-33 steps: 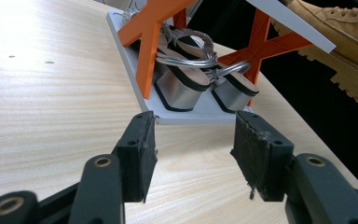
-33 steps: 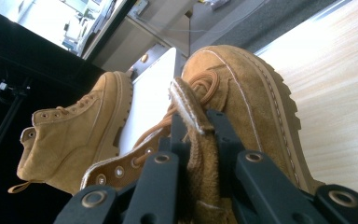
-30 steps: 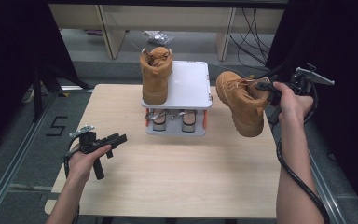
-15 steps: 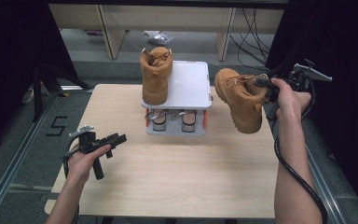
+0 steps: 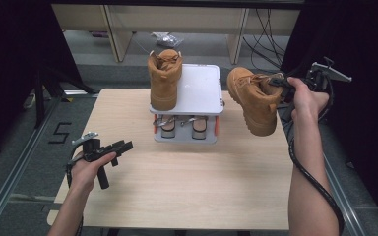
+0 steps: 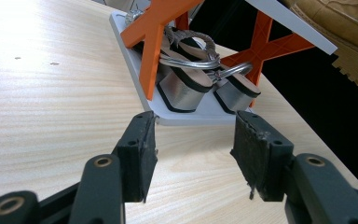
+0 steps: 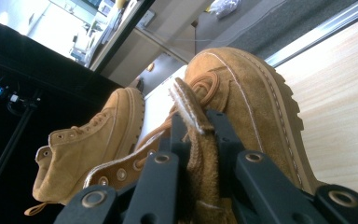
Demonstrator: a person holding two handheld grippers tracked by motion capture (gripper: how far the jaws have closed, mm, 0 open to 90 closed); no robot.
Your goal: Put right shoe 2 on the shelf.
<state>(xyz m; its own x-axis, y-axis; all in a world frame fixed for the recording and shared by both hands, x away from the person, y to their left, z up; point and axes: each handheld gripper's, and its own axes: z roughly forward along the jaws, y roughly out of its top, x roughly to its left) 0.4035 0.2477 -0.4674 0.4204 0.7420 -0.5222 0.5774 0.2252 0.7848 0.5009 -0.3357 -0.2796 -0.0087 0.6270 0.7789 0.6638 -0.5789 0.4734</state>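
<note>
Pinching only the collar of the tan suede lace-up boot (image 5: 252,100), the right gripper (image 5: 281,84) holds it tilted in mid-air; it could slip free. Left gripper (image 6: 193,156) rests spread and empty.

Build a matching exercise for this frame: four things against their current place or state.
1. boot on the rack
2. second boot
3. left tool
4. silver sandals

A. open, nothing between its pads
B. tucked on the lower shelf
C. gripped by the right tool, off the table
D. standing on the white top shelf

Pairs: 1-D, 2-C, 3-A, 4-B
</note>
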